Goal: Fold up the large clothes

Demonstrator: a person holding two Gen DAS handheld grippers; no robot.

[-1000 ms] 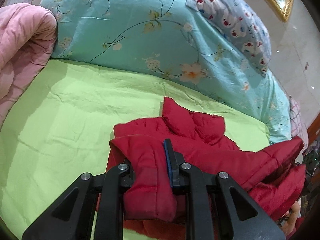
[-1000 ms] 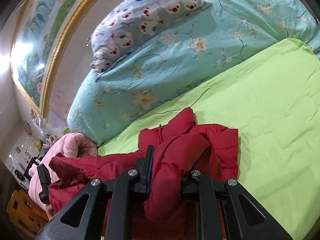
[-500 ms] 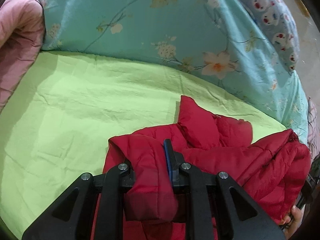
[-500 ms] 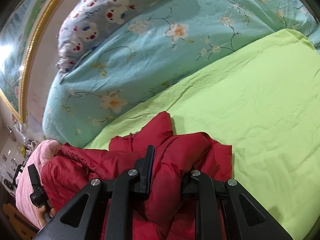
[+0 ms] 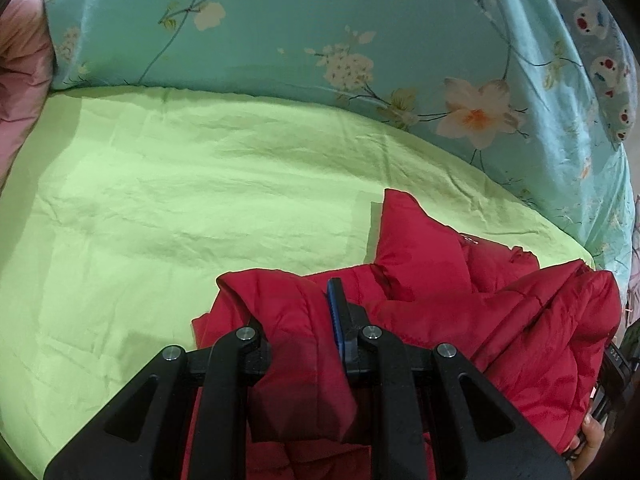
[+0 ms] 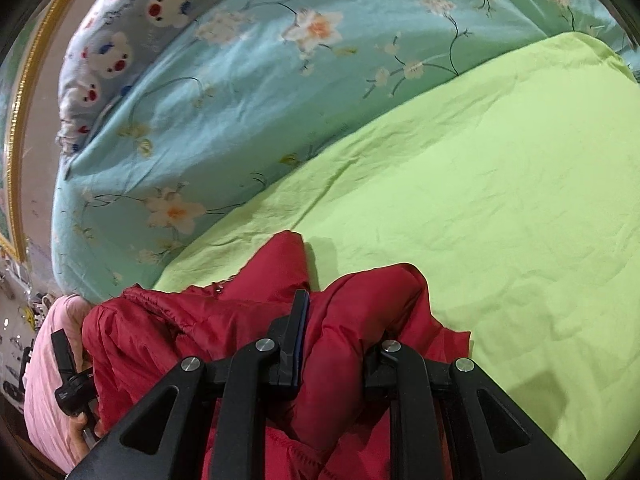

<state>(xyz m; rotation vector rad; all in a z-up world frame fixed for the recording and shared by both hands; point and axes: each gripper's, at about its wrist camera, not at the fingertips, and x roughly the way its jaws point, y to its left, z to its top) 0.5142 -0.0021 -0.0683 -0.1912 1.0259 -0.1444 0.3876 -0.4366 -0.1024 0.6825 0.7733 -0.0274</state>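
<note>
A red padded jacket (image 5: 460,304) lies bunched on the lime-green bed sheet (image 5: 180,208). My left gripper (image 5: 296,320) is shut on a thick fold of the jacket; its left finger is hidden under the cloth. In the right wrist view the same jacket (image 6: 192,328) hangs between the grippers, and my right gripper (image 6: 336,320) is shut on another fold of it, with its right finger buried in the cloth. The jacket's collar (image 6: 280,264) points toward the pillows. The other gripper (image 6: 66,372) shows at the left edge.
A turquoise floral duvet (image 5: 320,32) is piled along the far side of the bed. A bear-print pillow (image 6: 116,48) lies on it. A pink quilt (image 5: 20,80) sits at the left. A gold picture frame (image 6: 20,80) hangs on the wall.
Both grippers have moved forward and lower toward the sheet, carrying the jacket with them. The duvet now looms closer. Both grips have stayed shut on the jacket.
</note>
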